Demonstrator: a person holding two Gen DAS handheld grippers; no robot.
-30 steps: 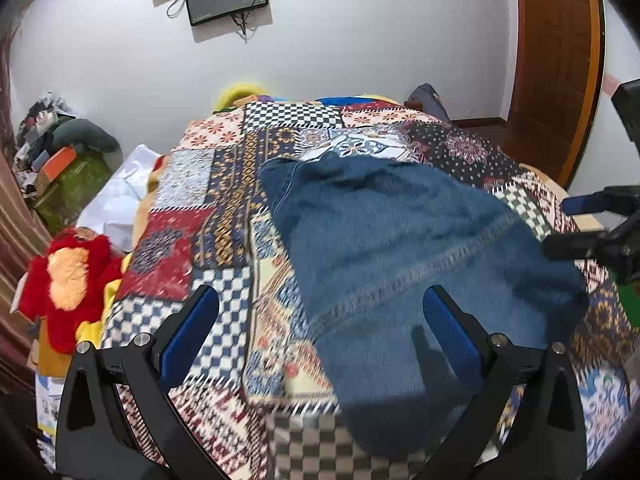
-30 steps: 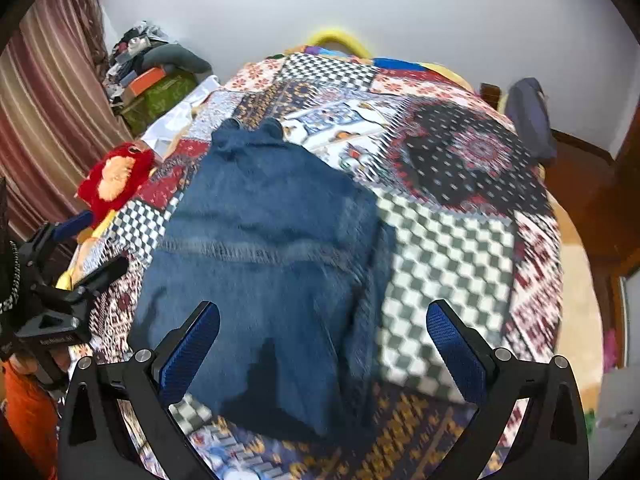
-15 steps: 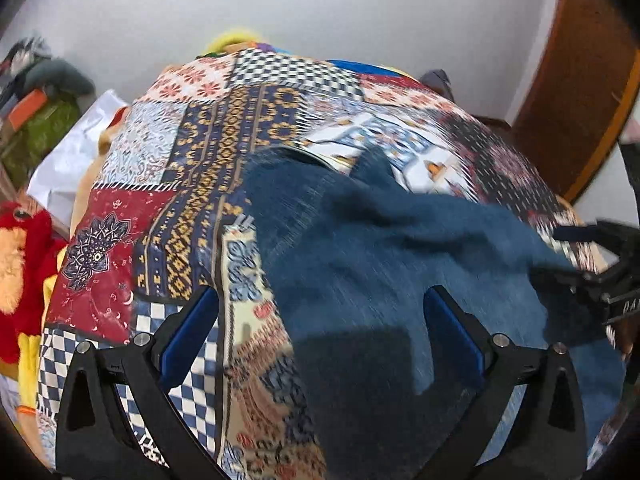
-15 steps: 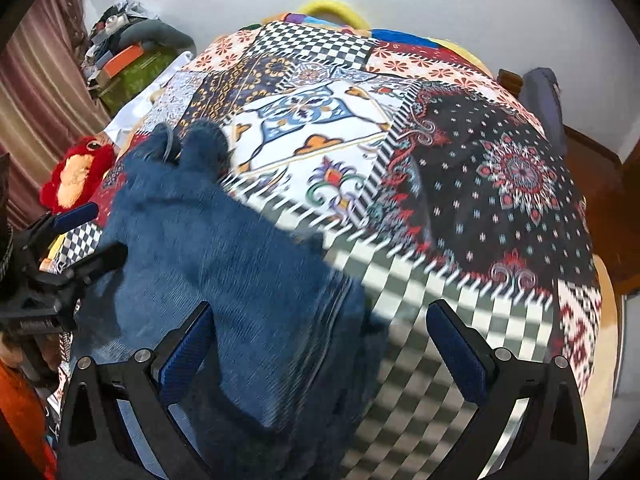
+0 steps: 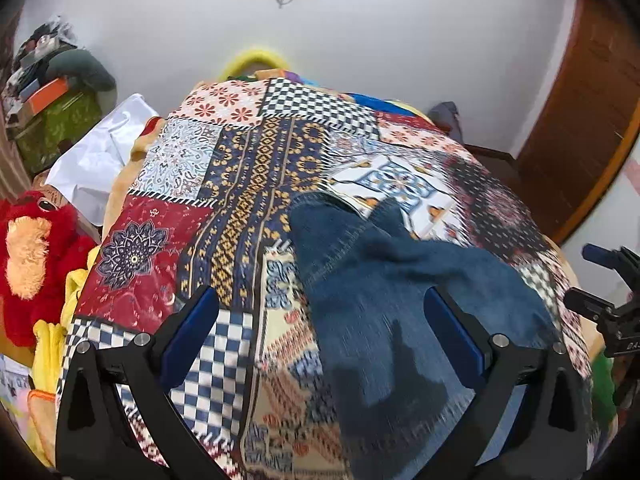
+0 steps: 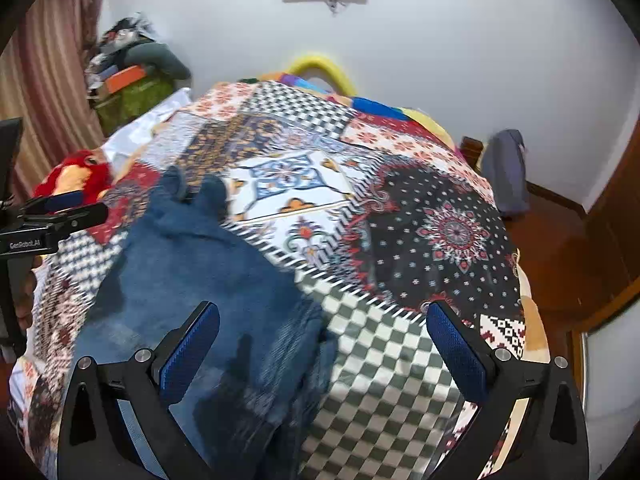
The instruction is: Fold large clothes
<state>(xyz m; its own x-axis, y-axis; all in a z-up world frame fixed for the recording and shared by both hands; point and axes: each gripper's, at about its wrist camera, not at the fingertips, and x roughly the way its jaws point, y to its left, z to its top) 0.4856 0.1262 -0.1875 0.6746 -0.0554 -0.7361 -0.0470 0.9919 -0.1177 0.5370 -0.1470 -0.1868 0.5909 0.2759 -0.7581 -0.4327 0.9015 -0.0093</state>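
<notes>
A folded blue denim garment (image 5: 400,292) lies on the patchwork bed cover (image 5: 224,184), its narrow end toward the wall. It also shows in the right wrist view (image 6: 192,280), on the left half of the bed. My left gripper (image 5: 320,320) is open and empty, hovering over the garment's left edge near the bed's front. My right gripper (image 6: 324,336) is open and empty over the garment's right edge. Each gripper appears at the edge of the other's view: the right one (image 5: 604,280), the left one (image 6: 60,216).
A red plush toy (image 5: 32,256) and yellow cloth lie left of the bed. A green box with clutter (image 5: 56,120) stands at the back left. A wooden door (image 5: 588,112) is at the right. A grey bag (image 6: 504,172) leans beyond the bed.
Both grippers have moved forward over the bed toward the wall and tilted up; the garment now sits lower and nearer in both views. Both stay open and empty.
</notes>
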